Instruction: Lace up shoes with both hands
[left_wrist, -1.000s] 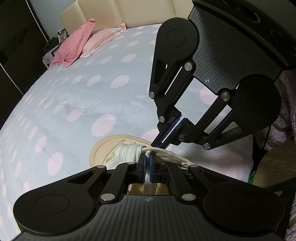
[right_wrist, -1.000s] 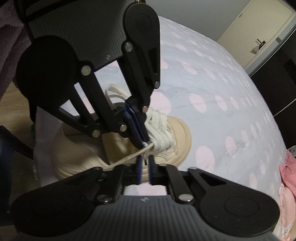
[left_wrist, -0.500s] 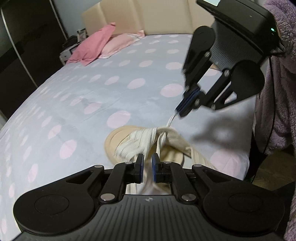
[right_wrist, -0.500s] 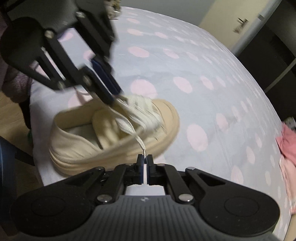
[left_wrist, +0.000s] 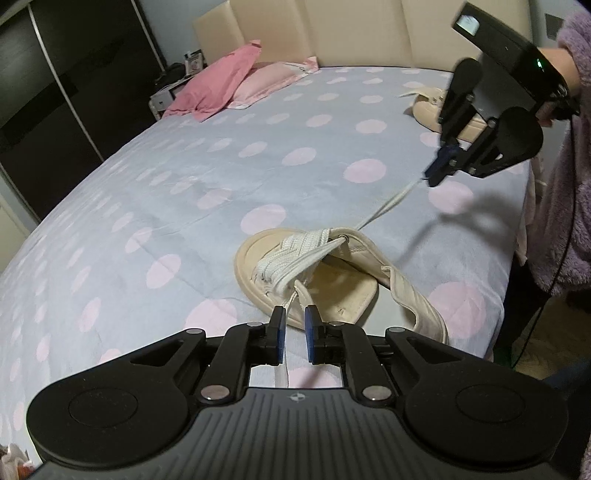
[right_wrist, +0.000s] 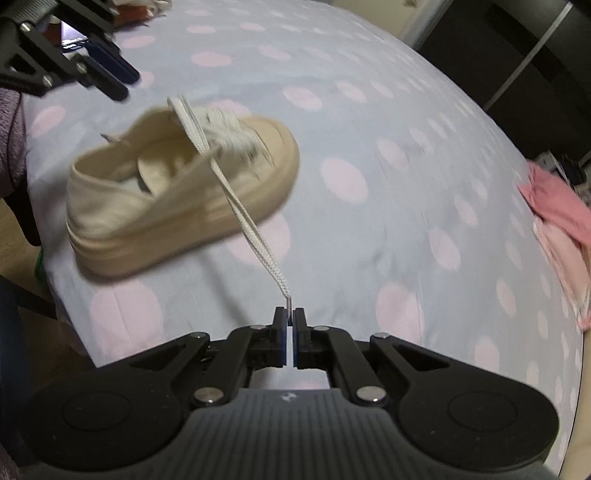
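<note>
A cream sneaker (left_wrist: 332, 273) with white laces lies on the dotted bedspread near the bed's edge; it also shows in the right wrist view (right_wrist: 177, 192). My right gripper (right_wrist: 290, 317) is shut on the tip of one lace end (right_wrist: 251, 225) and holds it taut, away from the shoe; it shows in the left wrist view (left_wrist: 430, 179). My left gripper (left_wrist: 294, 314) is open just behind the shoe, and the other lace end (left_wrist: 282, 365) hangs loose between its fingers. It shows in the right wrist view (right_wrist: 122, 86) beyond the shoe.
A second cream shoe (left_wrist: 432, 107) lies farther back on the bed. Pink pillows (left_wrist: 229, 85) rest by the headboard. The bed's edge and wooden floor (right_wrist: 14, 221) are close to the shoe. Dark wardrobes (left_wrist: 55, 81) stand beside the bed.
Both grippers have drawn back from the shoe. The right one has pulled its lace end out long and taut. The left one has opened and let go of its lace.
</note>
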